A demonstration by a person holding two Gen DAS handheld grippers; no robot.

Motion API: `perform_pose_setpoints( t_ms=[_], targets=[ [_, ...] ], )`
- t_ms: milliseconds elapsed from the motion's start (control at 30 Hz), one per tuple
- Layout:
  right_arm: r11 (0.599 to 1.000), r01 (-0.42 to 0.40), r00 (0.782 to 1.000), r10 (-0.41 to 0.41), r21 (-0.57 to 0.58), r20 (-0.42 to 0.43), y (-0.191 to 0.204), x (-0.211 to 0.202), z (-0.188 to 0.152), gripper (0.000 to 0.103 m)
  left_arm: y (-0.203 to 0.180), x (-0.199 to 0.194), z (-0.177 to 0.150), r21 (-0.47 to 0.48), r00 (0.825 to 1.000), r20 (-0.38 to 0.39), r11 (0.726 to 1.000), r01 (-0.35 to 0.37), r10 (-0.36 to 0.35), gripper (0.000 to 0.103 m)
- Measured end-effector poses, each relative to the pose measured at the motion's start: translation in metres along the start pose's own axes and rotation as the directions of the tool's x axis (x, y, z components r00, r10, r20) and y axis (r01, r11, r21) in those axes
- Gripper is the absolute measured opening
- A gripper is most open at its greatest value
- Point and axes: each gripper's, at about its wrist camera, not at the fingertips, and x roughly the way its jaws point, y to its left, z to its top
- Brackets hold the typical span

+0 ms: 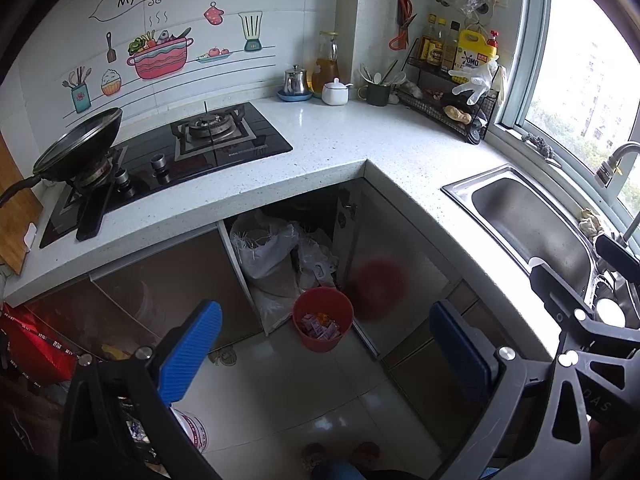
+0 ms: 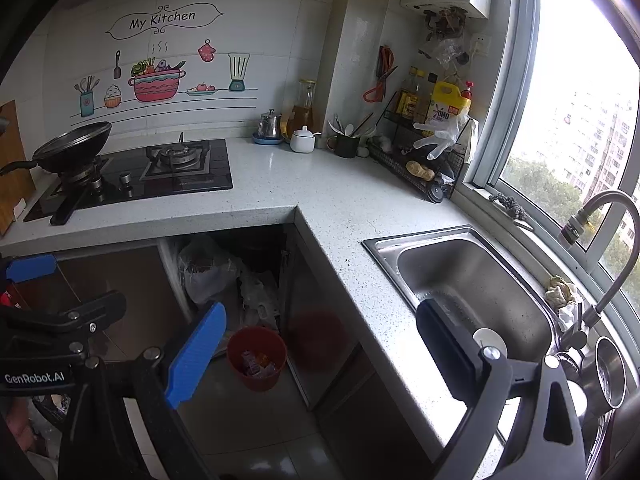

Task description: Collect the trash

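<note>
left tool point(image 1: 326, 344) open, bin point(image 1: 322, 318) below

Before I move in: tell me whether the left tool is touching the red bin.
Apart. The left wrist view shows the left tool open and empty, with bare floor between its fingers and the red bin beyond.

Your kitchen corner, off-task
You see a wok point(image 1: 80, 140) on the hob point(image 1: 168, 160), and a steel sink point(image 2: 472, 284) below the window point(image 2: 580, 120).
</note>
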Motion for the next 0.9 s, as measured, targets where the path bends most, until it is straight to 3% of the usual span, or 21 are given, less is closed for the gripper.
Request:
perform_pose_setpoints(
  t_ms=[900],
  targets=[
    [0.999, 0.032, 0.999, -0.031, 0.039, -0.031, 0.014, 0.002, 0.005, 0.096, -0.017, 0.001, 0.004, 0.033, 0.998, 0.041, 0.998, -0.047, 0.045, 0.103]
  ],
)
